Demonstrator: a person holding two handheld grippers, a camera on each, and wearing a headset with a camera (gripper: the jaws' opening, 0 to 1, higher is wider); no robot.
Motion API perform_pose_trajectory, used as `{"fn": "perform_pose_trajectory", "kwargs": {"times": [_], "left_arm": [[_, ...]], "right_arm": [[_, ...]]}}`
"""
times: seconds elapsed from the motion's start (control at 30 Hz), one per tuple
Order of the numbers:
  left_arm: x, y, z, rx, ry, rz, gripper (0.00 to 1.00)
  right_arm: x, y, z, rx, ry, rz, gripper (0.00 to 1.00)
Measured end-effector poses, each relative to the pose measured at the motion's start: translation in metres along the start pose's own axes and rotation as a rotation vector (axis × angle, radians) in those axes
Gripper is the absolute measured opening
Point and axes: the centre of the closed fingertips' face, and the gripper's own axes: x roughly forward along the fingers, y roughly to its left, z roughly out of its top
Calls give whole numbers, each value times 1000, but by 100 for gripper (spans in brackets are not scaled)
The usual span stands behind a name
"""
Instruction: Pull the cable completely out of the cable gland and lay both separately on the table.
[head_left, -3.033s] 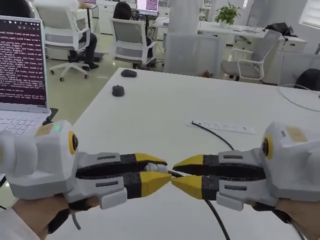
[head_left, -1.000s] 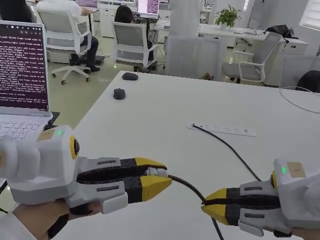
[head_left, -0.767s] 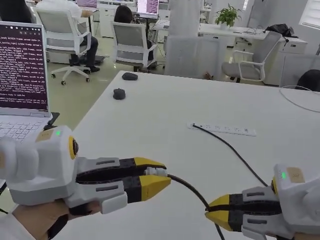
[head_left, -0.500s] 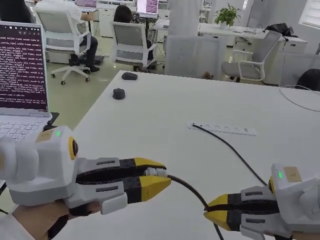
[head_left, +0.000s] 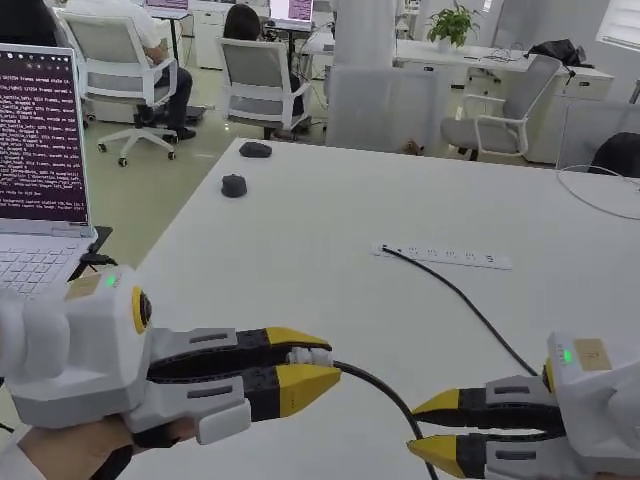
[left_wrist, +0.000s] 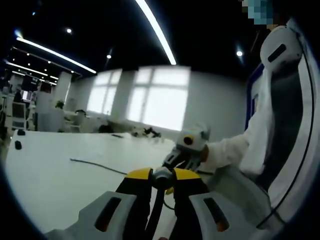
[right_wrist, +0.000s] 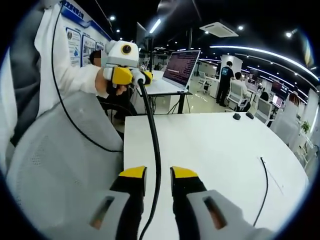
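Fingers of my left gripper (head_left: 333, 358) pinch the gland (head_left: 312, 354), cable (head_left: 375, 382) still through it, while my right gripper (head_left: 411, 426) gapes around that cable nearby: nothing pulled free or laid down yet.

On the table (head_left: 330, 215) lies a power strip (head_left: 445, 256), a cable (head_left: 470, 310) running from it toward the near right — mouse (head_left: 233, 185) far left, laptop (head_left: 40, 150) beyond that edge.
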Motion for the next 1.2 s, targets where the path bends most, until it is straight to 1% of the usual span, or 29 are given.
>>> {"fn": "perform_pose_trajectory", "kwargs": {"times": [0.07,0.1,0.13,0.17,0.2,0.23,0.27,0.33,0.37,0.43,0.53,0.6,0.7,0.77,0.83,0.87,0.97,1.1,1.2], "left_arm": [[0,1,-1,-6,1,4,16],[0,1,-1,-10,2,6,16],[0,2,-1,-12,1,6,16],[0,2,-1,-15,-1,5,16],[0,1,-1,-17,-3,2,16],[1,0,-1,-18,-3,-3,16],[1,0,-1,-19,-3,-8,16],[3,-2,-2,-21,0,-18,16],[4,-3,-2,-21,2,-23,16],[6,-5,-2,-20,6,-34,16],[8,-10,-1,-4,7,-58,16],[10,-13,0,20,17,-69,16],[11,-13,1,32,18,-60,16],[10,-14,0,44,23,-57,16],[10,-18,1,48,21,-62,16],[11,-19,0,47,23,-64,16],[13,-20,0,51,23,-64,16],[13,-19,-1,43,24,-67,16],[13,-20,-2,35,25,-67,16]], "right_arm": [[1,0,12,15,-36,7,24],[2,0,20,14,-61,11,26],[3,1,24,13,-71,15,27],[5,4,34,12,-92,31,28],[7,10,43,-5,-107,63,28],[9,16,52,-41,-121,89,27],[11,18,58,-58,-130,97,27],[13,20,66,-64,-137,104,29],[15,21,72,-72,-148,111,29],[16,23,79,-86,-168,122,28],[20,23,81,-132,-157,122,26],[21,23,81,-136,-165,122,23],[20,28,85,-143,-181,141,14],[19,35,86,-176,-180,167,7],[19,36,84,-192,-166,163,6],[19,35,84,-200,-158,156,4],[17,35,82,-219,-153,153,3],[17,34,81,-214,-165,137,3],[17,36,80,-216,-161,131,2]]}}
